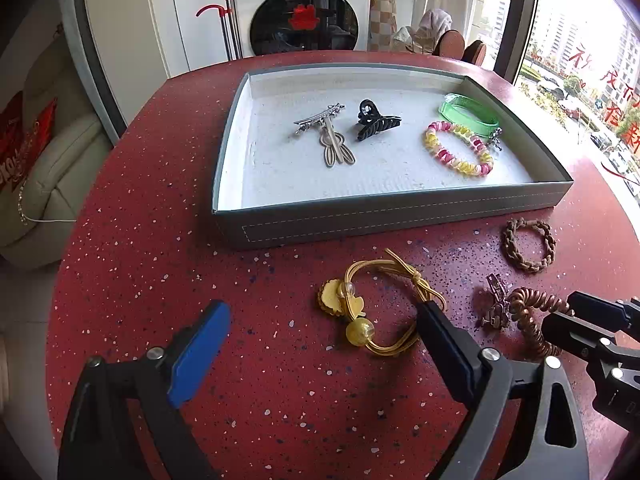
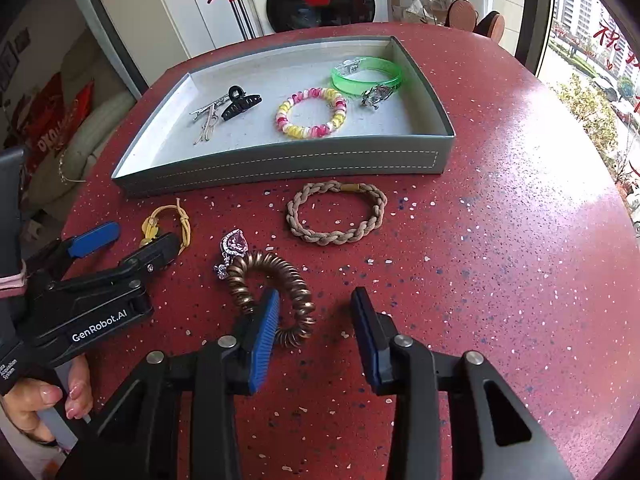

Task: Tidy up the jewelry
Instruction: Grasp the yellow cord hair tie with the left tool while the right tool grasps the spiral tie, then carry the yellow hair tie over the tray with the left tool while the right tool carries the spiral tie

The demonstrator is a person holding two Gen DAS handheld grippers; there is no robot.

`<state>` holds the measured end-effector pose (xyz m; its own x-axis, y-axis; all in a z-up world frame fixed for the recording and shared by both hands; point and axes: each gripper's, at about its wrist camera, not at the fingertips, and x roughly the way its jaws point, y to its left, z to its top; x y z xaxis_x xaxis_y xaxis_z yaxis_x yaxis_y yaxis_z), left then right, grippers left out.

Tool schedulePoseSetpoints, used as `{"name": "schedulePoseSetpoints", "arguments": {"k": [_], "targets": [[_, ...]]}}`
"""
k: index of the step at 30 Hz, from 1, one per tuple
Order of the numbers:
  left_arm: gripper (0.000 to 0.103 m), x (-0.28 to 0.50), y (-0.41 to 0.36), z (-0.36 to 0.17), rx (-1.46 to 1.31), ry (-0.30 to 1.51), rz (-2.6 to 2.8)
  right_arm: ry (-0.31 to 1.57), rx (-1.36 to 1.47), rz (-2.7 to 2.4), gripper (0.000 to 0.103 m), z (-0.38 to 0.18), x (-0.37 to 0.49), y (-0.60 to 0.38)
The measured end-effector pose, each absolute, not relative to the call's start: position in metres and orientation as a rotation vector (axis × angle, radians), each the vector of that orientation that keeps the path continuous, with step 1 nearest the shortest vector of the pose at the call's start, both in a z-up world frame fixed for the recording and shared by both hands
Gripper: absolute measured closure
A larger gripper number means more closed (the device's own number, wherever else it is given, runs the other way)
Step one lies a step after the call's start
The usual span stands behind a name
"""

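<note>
Brown coil hair tie (image 2: 276, 300) lies near the tray (image 2: 280, 168), touched by the open right gripper (image 2: 316, 320); left gripper (image 1: 320, 320) is open around the yellow hair tie (image 1: 376, 304).

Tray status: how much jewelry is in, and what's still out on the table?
Six pieces already lie in the tray. Nothing is gripped: the left gripper is open around the yellow hair tie, the right gripper open at the spiral tie. Also left: the braided tie and pink brooch.
</note>
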<state>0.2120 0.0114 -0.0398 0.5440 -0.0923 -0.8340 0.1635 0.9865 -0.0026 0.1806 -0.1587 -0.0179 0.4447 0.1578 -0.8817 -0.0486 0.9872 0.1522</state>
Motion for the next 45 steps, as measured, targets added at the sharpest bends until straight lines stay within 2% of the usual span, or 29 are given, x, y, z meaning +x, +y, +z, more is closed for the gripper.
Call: {"name": "schedulePoseSetpoints", "arguments": {"k": [2,3,4,5,11,12,14,15,16,17,21,32,45], "targets": [[0.004,0.212,0.009,-0.039,0.087,0.983,-0.154,1.105,0.103,0.130,0.076,-0.018,0.180,-0.158],[0.007,0.211,0.008,-0.039,0.092,0.979,-0.153,1.106,0.103,0.133,0.079,-0.018,0.180,-0.158],[0.014,0.211,0.008,-0.038,0.089,0.974,-0.162,1.106,0.101,0.136,0.085,-0.018,0.180,-0.158],[0.016,0.210,0.008,-0.037,0.085,0.976,-0.172,1.107,0.096,0.136,0.089,-0.019,0.180,-0.157],[0.042,0.209,0.007,-0.034,0.087,0.981,-0.198,1.088,0.081,0.142,0.090,-0.015,0.175,-0.156],[0.050,0.209,0.007,-0.034,0.088,0.980,-0.201,1.085,0.081,0.142,0.090,-0.014,0.175,-0.157],[0.050,0.209,0.007,-0.034,0.080,0.983,-0.207,1.079,0.083,0.140,0.091,-0.012,0.173,-0.157],[0.057,0.209,0.008,-0.034,0.075,0.984,-0.209,1.076,0.085,0.140,0.091,-0.010,0.173,-0.158],[0.067,0.208,0.009,-0.033,0.069,0.983,-0.213,1.072,0.087,0.139,0.091,-0.009,0.172,-0.159],[0.069,0.209,0.010,-0.033,0.060,0.986,-0.221,1.069,0.088,0.140,0.091,-0.008,0.170,-0.159],[0.072,0.208,0.017,-0.031,0.006,0.991,-0.252,1.053,0.090,0.144,0.091,0.000,0.167,-0.161],[0.072,0.196,0.025,-0.012,-0.010,0.958,-0.287,1.011,0.116,0.160,0.091,0.022,0.161,-0.166],[0.072,0.189,0.024,0.038,-0.041,0.858,-0.357,0.948,0.133,0.163,0.091,0.053,0.173,-0.172]]}}
